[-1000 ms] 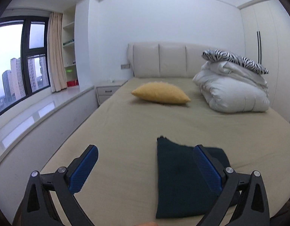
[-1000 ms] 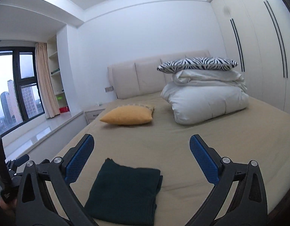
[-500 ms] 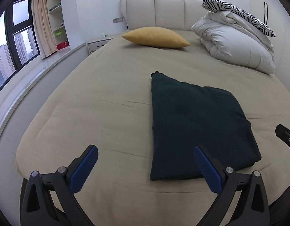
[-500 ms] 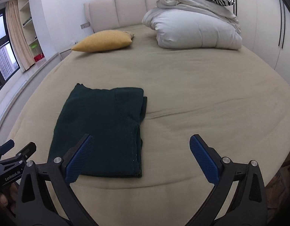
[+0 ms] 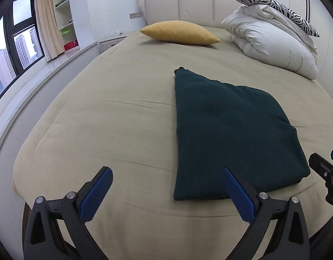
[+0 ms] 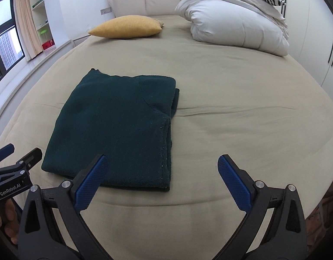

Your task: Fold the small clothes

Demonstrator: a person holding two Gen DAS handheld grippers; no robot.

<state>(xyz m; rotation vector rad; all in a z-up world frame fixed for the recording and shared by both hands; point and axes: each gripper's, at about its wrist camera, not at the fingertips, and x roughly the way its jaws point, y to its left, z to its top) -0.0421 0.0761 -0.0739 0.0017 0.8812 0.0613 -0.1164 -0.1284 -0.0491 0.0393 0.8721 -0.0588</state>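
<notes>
Garment: your dark green folded garment (image 5: 227,130) lies flat on the beige bed (image 5: 114,112); in the left wrist view it fills the centre right of the frame; in the right wrist view it sits centre left, with layered edges showing along its right side.
Left tool: your left tool (image 5: 166,190) is spread wide at the bottom of its own view, holding nothing; its right blue pad (image 5: 237,197) overlaps the garment's near edge in the picture, contact unclear.
Right tool: your right tool (image 6: 162,182) is also spread wide and empty; its left blue pad (image 6: 90,182) sits over the garment's near edge, contact unclear.
Background: 1 yellow pillow (image 6: 127,27) at upper centre; a white duvet (image 6: 237,26) at upper right, with a zebra-striped pillow (image 5: 274,6) on top.
</notes>
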